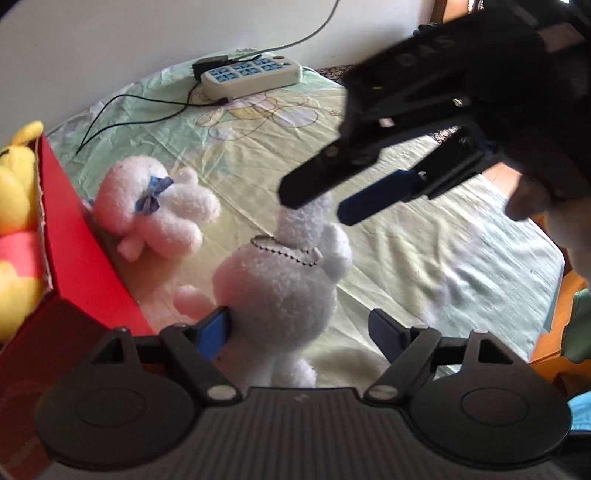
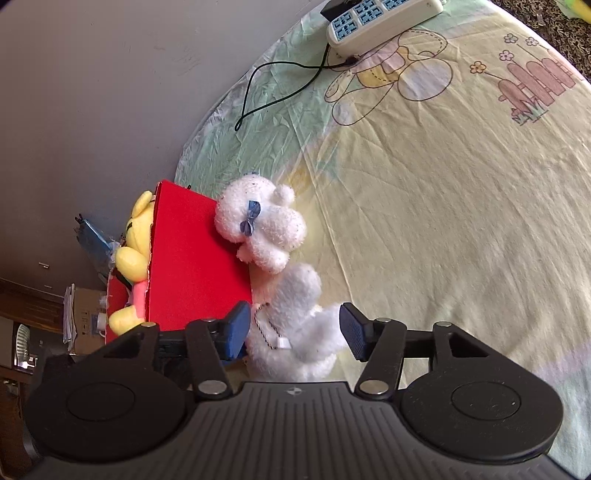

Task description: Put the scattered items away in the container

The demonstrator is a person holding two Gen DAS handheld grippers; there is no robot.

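From the left wrist view, I saw my left tongs point(image 1: 299, 334) spread wide around the white plush rabbit point(image 1: 284, 291), which stood between them on the bed sheet point(image 1: 424, 251). Its long axis ran from the bottom of the view upward, ear end pointing away from the camera. The left pad point(image 1: 214, 332) lay just against its flank, while the other pad stood clear, so nothing was clamped. My right tongs point(image 1: 317, 203) hung released above its ear tip. A second white plush with a blue bow point(image 1: 155, 210) lay on its side by the red box point(image 1: 70, 251), where a yellow plush point(image 1: 14, 206) already sat.

From the right wrist view, my right tongs point(image 2: 293, 330) were parted, with the rabbit point(image 2: 295, 332) between the pads but not pinched. It stretched up toward the bowed plush point(image 2: 262, 225), which leaned against the red box point(image 2: 192, 266). A power strip point(image 2: 380, 22) lay at the far edge of the sheet point(image 2: 461, 221).
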